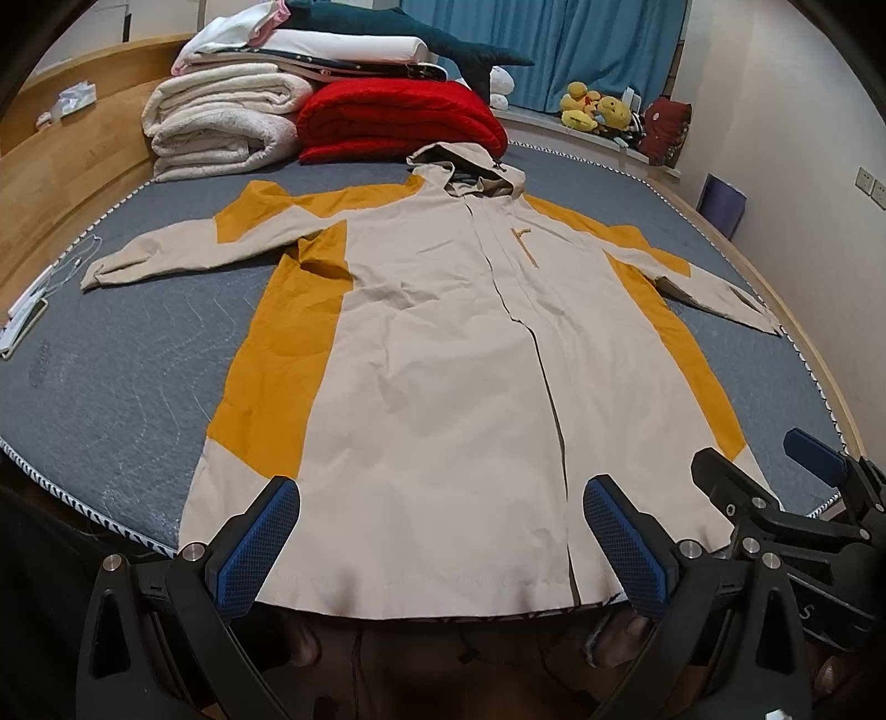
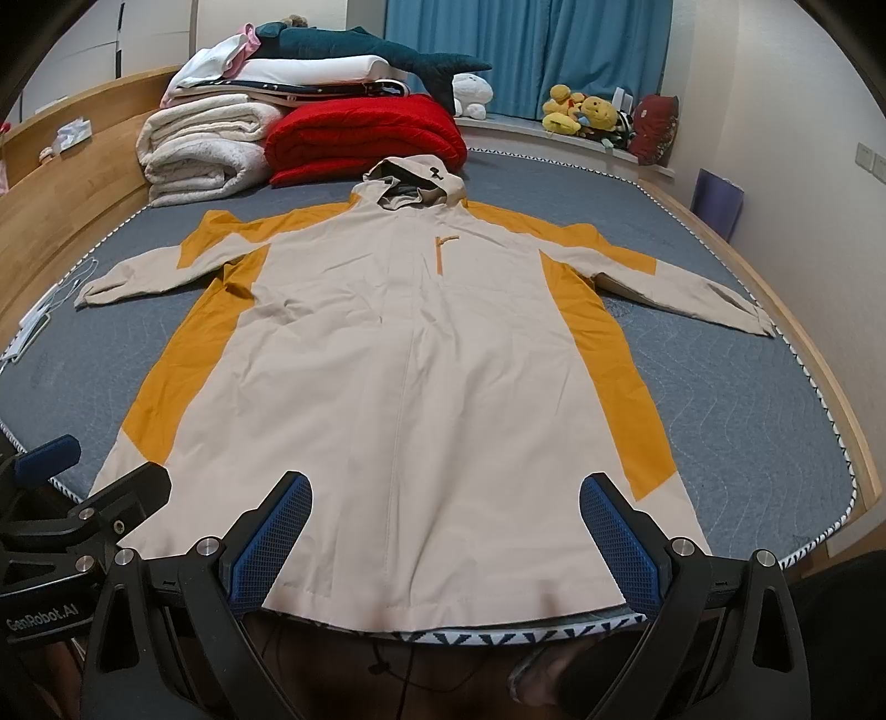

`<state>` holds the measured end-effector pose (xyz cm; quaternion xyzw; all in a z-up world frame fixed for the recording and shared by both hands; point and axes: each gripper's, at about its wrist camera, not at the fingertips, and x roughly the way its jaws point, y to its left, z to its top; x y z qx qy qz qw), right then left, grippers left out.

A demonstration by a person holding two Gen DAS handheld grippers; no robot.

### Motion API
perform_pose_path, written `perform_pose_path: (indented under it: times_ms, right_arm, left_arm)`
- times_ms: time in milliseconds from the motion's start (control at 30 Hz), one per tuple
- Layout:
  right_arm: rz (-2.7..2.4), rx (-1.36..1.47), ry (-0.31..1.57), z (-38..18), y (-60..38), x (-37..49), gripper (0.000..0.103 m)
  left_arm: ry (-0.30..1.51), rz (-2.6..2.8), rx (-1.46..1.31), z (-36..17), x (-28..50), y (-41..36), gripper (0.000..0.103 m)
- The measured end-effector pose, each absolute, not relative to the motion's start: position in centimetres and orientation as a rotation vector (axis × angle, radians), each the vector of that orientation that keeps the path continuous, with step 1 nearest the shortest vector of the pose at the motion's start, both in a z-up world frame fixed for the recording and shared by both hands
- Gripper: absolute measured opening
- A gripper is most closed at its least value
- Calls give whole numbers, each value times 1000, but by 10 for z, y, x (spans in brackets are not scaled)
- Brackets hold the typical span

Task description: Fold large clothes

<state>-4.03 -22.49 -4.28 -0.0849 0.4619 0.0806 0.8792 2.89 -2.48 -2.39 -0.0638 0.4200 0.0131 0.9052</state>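
A long beige hooded jacket [image 1: 443, 343] with orange side panels lies flat, front up, on the grey mattress [image 1: 111, 354], sleeves spread out, hood at the far end. It also shows in the right wrist view [image 2: 421, 360]. My left gripper [image 1: 443, 504] is open and empty, held above the jacket's hem near the bed's front edge. My right gripper [image 2: 446, 498] is open and empty too, beside the left one over the hem. The right gripper's body shows in the left wrist view [image 1: 786, 498]; the left gripper's body shows in the right wrist view [image 2: 72, 498].
Folded white blankets [image 1: 221, 122] and a red blanket [image 1: 398, 119] are stacked at the bed's far end, with a plush shark [image 1: 398, 27] on top. Plush toys [image 1: 598, 108] sit on the window ledge. A wooden bed frame [image 1: 55, 166] runs along the left. A cable and phone [image 1: 33, 310] lie at the left edge.
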Motion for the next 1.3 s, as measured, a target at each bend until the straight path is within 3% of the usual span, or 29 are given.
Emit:
perform_pose_path:
  times_ms: [100, 267, 533, 833, 1000, 1200, 1267, 1300]
  right_arm:
    - [167, -177, 961, -42, -225, -40, 97]
    - [160, -161, 953, -42, -231, -34, 97]
    - [146, -142, 827, 11, -263, -6, 97]
    - [175, -114, 692, 54, -252, 100, 97]
    - [205, -94, 584, 82, -229, 168, 97]
    - [254, -69, 544, 70, -207, 212, 97]
    - [266, -77, 608, 52, -205, 218, 88]
    - [292, -81, 641, 43, -203, 223, 76]
  left_arm:
    - [827, 38, -118, -18, 29, -23, 100]
    - [737, 56, -96, -5, 33, -21, 89]
    - [605, 76, -96, 32, 56, 5, 88]
    - [538, 6, 13, 83, 138, 24, 86]
    - [576, 19, -30, 82, 205, 66, 65]
    - [676, 143, -50, 34, 278, 147, 29]
    - [746, 187, -95, 4, 296, 183, 17]
    - [776, 206, -119, -7, 302, 197, 15]
